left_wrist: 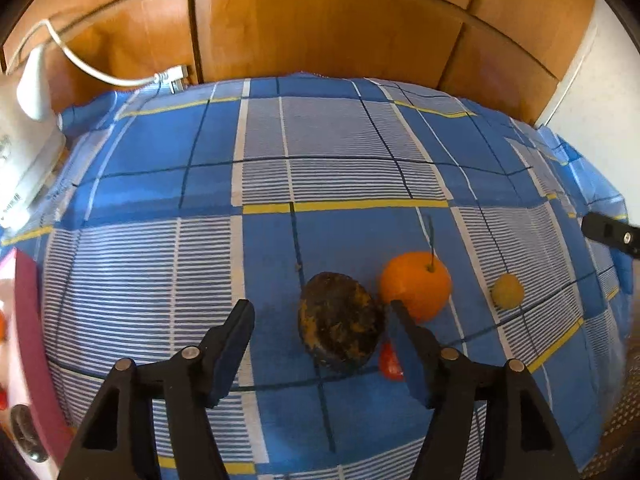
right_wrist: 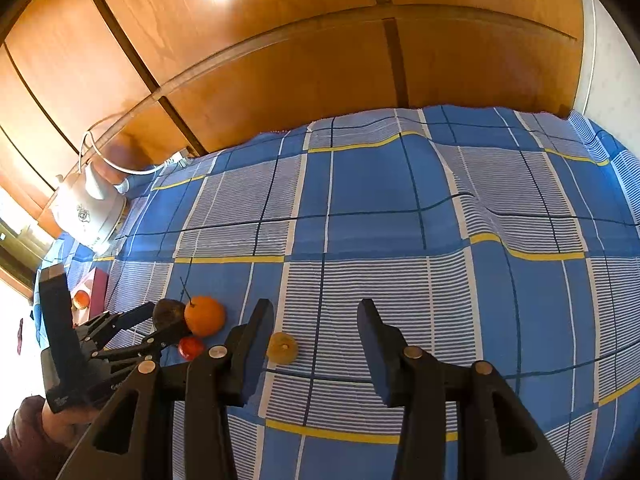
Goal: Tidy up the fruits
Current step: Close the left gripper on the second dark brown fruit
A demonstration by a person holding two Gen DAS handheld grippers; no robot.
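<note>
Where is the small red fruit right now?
In the left wrist view, the small red fruit lies on the checked cloth, in front of the orange, beside the dark fruit.

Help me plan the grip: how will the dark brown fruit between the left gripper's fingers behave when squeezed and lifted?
The dark brown fruit looks oval and blotchy, so probably firm-skinned, though possibly soft in spots. Its rounded shape may let it roll on the checked cloth toward the orange if nudged. The left gripper is open around it, so a centred squeeze seems wise.
</note>
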